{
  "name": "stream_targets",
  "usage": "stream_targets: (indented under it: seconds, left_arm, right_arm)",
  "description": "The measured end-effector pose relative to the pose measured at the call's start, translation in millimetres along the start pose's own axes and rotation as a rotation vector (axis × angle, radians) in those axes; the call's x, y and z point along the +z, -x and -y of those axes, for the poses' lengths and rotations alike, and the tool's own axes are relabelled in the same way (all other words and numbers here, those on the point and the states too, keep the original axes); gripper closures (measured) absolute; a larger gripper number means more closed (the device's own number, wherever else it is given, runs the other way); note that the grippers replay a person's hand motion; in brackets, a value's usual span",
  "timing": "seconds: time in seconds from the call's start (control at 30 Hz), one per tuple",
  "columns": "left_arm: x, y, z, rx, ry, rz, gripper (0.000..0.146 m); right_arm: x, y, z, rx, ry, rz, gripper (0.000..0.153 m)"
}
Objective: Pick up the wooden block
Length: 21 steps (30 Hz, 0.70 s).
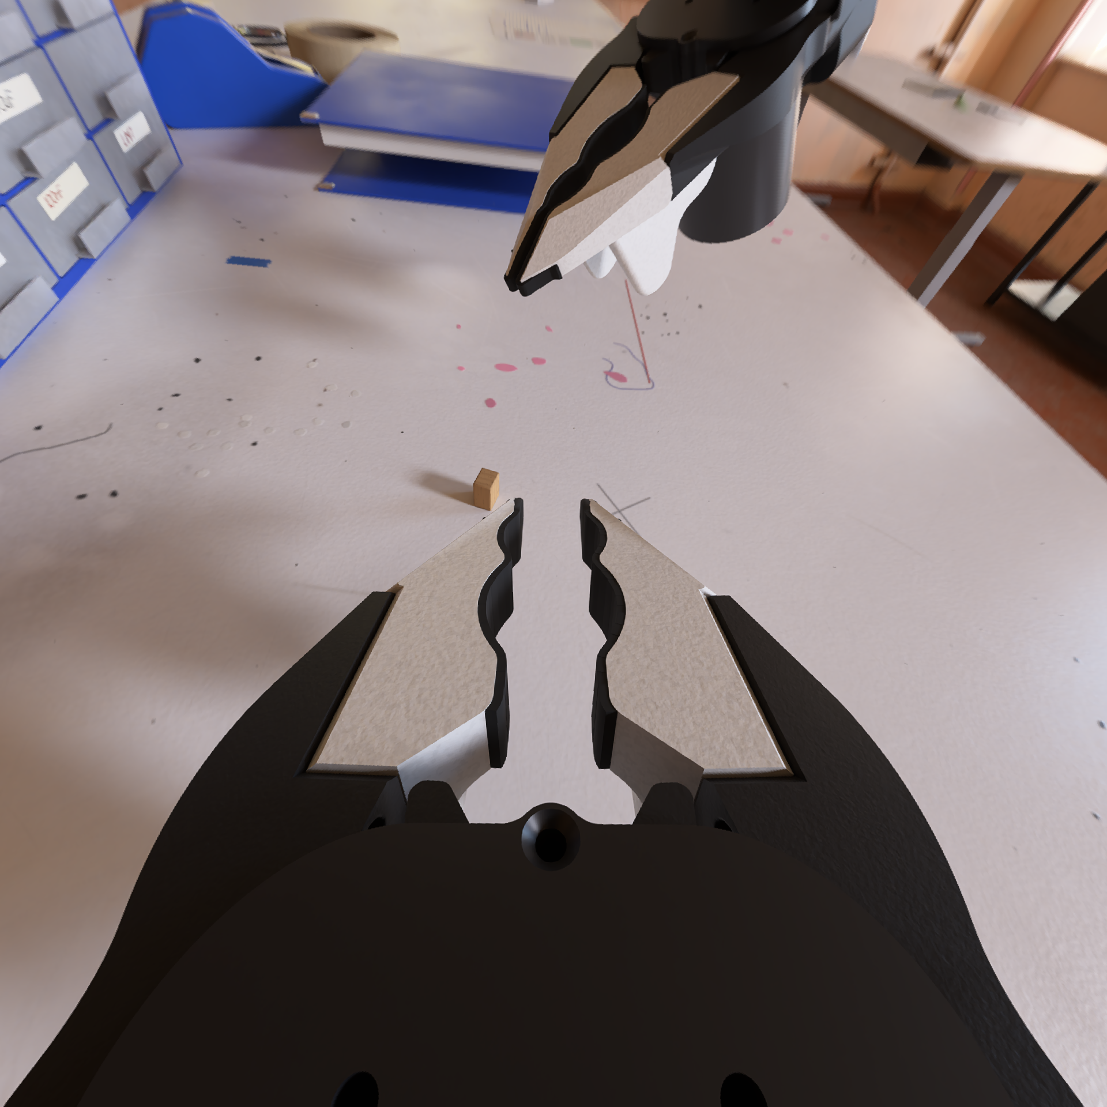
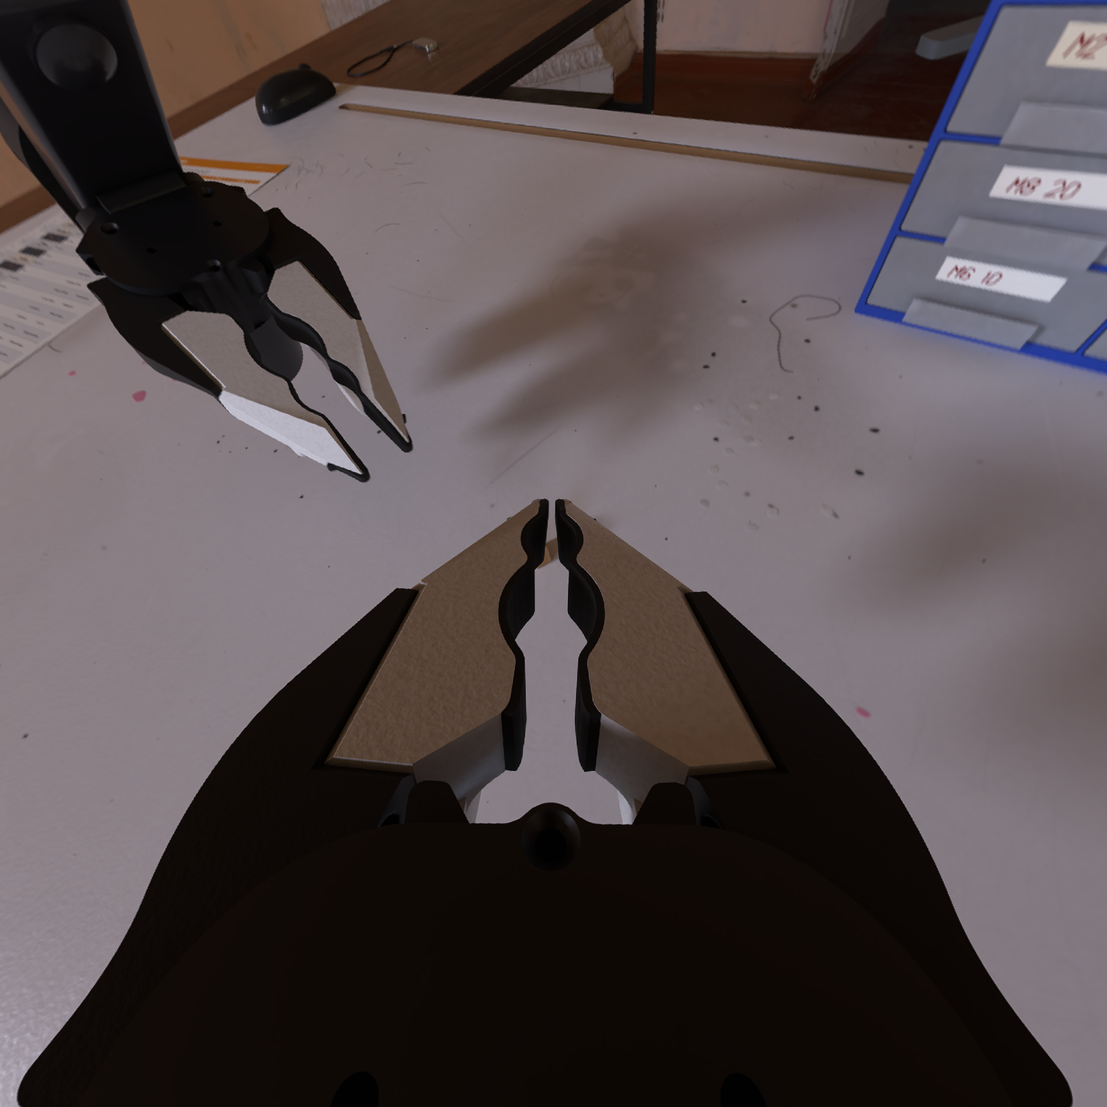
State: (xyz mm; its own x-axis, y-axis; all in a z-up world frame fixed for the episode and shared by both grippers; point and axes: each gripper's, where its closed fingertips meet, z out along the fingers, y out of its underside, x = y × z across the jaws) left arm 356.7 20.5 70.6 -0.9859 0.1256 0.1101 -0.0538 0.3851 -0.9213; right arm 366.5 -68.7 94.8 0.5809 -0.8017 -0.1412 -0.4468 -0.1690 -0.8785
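Note:
A small wooden block (image 1: 485, 488) stands on the white table (image 1: 239, 569), just beyond and left of my left gripper's left fingertip. My left gripper (image 1: 551, 504) is open and empty, low over the table; it also shows in the right wrist view (image 2: 384, 461). My right gripper (image 2: 552, 503) is shut with nothing between its tips. In the left wrist view it (image 1: 520, 284) hangs in the air above and beyond the block. A tan sliver (image 2: 550, 548) shows through the gap between its fingers; I cannot tell if it is the block.
A blue cabinet of grey drawers (image 1: 66, 180) stands at the left, also in the right wrist view (image 2: 1012, 197). Blue binders (image 1: 443, 114) and a tape roll (image 1: 338, 39) lie at the back. A black mouse (image 2: 293, 93) and a printed sheet (image 2: 36, 281) lie far off. The table's edge (image 1: 934, 311) runs along the right.

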Motion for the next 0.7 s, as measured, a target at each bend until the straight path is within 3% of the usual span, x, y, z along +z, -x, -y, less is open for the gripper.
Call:
stream_targets:
  seconds: [0.17, 0.4, 0.7]
  left_arm:
    - [28, 9, 3, 0.162, 0.178, 0.058, 0.123]
    - [58, 31, -8, 0.382, 0.479, 0.032, 0.124]
    - [73, 39, -28, 0.435, 0.607, 0.017, 0.129]
  right_arm:
    - [3, 1, -19, 0.070, 0.002, 0.007, 0.151]
    - [25, 3, -38, 0.186, 0.024, 0.042, 0.151]
    - [19, 0, -40, 0.170, 0.013, 0.026, 0.151]
